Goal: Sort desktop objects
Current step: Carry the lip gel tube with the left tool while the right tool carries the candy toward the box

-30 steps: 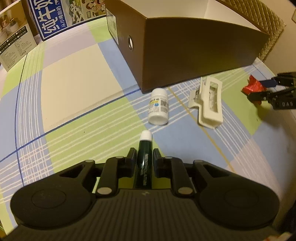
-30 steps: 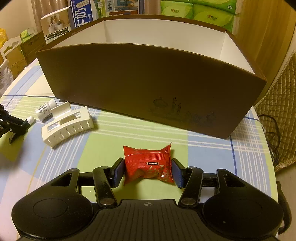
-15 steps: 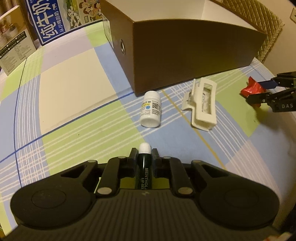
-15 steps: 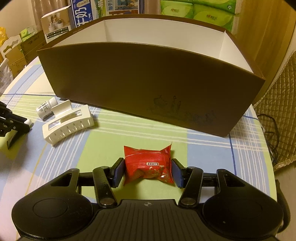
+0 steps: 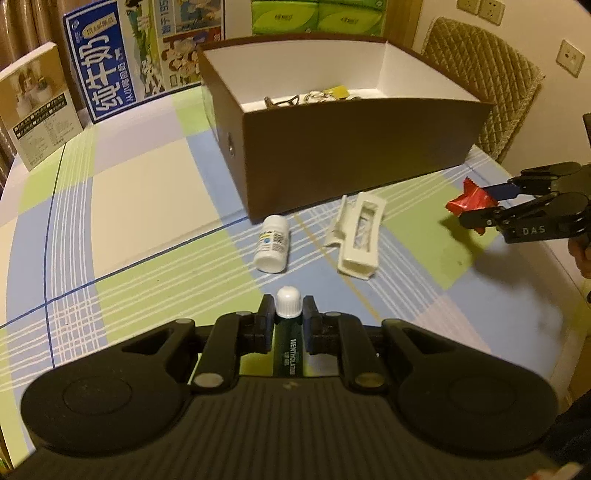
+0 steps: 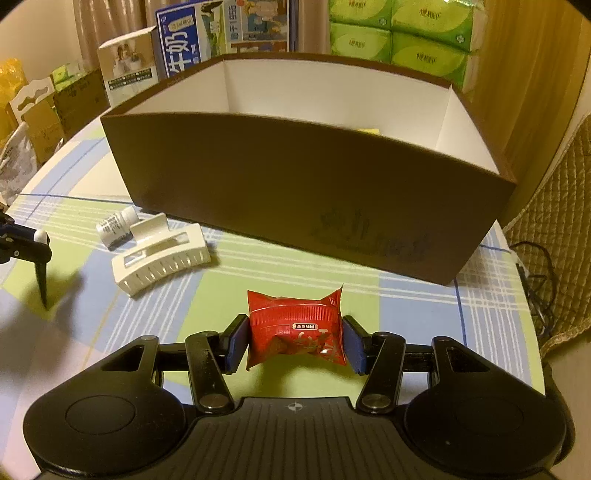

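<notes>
A checked cloth of green, blue and cream squares covers the surface, with printed cartons and green tissue packs along the top of the frame. A dark green lip-balm tube with a white cap sits low centre, clamped in the left gripper. The right gripper grips a crinkled red snack packet at lower centre. Between them lie a white pill bottle and a white hair claw, just before the brown box.

Behind our table

At twelve o'clock we see green tissue packs; at eleven, a blue milk carton; at two, a quilted chair.
</notes>
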Demonstrator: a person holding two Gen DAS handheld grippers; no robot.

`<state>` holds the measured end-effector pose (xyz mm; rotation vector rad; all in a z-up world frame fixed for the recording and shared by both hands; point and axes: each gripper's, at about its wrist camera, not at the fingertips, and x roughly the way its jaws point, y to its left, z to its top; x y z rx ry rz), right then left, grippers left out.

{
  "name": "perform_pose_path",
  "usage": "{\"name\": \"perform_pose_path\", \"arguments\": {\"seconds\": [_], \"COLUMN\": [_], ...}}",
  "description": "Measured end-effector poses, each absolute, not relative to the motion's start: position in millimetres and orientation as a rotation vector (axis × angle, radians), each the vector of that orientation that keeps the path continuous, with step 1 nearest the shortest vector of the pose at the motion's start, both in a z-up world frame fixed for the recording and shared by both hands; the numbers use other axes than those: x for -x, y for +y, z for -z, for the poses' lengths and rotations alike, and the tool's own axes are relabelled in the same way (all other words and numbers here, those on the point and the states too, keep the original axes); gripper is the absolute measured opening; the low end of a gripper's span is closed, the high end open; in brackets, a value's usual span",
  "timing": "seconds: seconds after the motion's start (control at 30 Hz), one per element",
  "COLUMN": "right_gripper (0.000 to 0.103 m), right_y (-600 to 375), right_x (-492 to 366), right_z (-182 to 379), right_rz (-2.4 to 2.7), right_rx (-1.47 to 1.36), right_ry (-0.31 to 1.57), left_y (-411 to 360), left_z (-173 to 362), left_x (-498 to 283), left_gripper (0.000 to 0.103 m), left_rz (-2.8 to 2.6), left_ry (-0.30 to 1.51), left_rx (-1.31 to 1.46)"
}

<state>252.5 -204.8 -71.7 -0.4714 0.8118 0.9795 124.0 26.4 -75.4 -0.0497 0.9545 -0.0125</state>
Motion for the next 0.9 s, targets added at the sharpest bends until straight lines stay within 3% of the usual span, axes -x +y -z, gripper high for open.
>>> {"name": "perform_pose_path", "arguments": {"seconds": [0.9], "right_gripper": [0.051], "right_y": [-224], "right_x": [-249], "right_z": [0], "right_rz": [-1.026], "right_rx": [0.315], "right_ry": [0.761], "left_y": [0], "left_z": [-7], "left_x": [-151], "left_gripper": [0.012], "left_rz": [0.100], "left_ry": [0.714], "left_rx": [-0.003]}}
